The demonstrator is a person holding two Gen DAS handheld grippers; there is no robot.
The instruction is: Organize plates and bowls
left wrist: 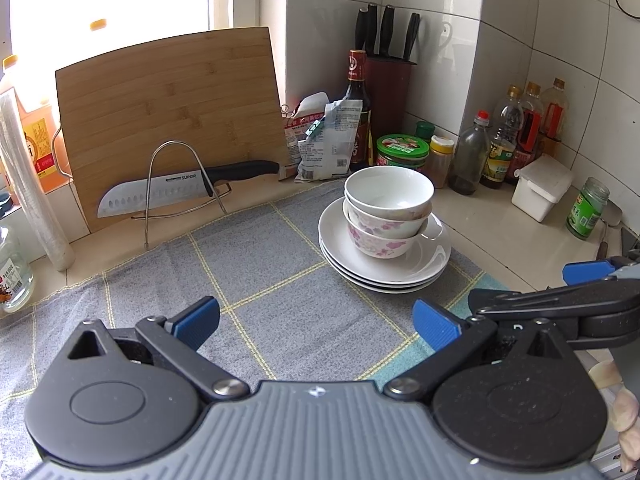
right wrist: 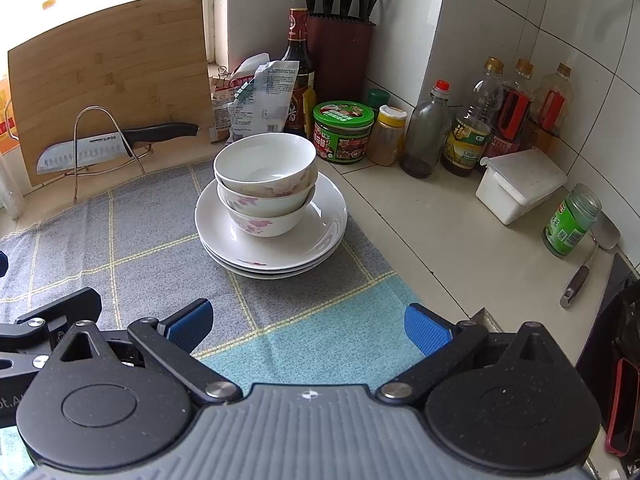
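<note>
Up close, the left gripper (left wrist: 316,322) and right gripper (right wrist: 308,322) both hover over the checked cloth (left wrist: 280,280), jaws spread wide, holding nothing. Farther back, glossy ceramic bowls (right wrist: 266,182) sit nested on stacked plates (right wrist: 320,224), looks about finished. If lifting, I'd pinch a rim gently; glaze is slippery.

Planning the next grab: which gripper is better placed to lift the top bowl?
Right gripper, probably: the top bowl sits nearly straight ahead of its open jaws. From the left gripper, also open, it lies off to the right.
</note>
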